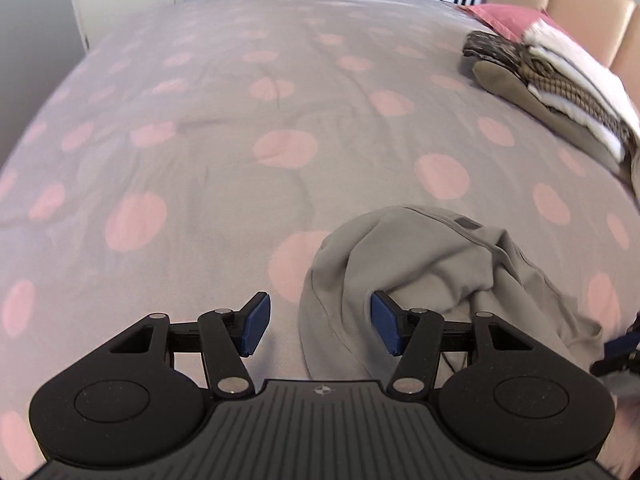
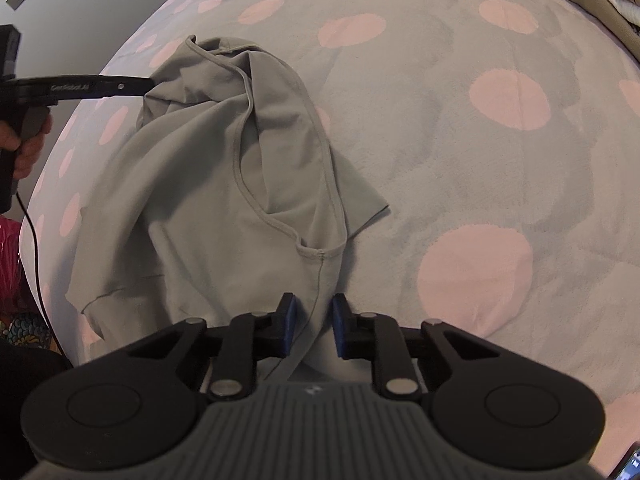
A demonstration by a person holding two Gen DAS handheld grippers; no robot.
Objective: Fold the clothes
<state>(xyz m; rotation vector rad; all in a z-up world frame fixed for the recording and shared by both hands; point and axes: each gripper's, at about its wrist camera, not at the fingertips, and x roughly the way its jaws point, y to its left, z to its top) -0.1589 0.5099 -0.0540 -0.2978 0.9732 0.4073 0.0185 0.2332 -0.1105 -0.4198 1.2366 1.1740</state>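
A crumpled grey-green cotton T-shirt is seen bunched near the edge of a grey bedspread w/ pink dots, well apart from a stack of folded clothes by the headboard. The right gripper is narrowed around a seam fold of the shirt; fabric runs between the blue pads, but whether it is truly pinched cannot be told, a small gap being visible. The left gripper is held about half open, one pad against the shirt's edge, nothing clamped. The garment is judged light, soft, limp & non-slippery; it'll sag wherever unsupported. It is best taken at the shoulder seams or hem corners, approx. symmetric, so it can be spread flat before folding.
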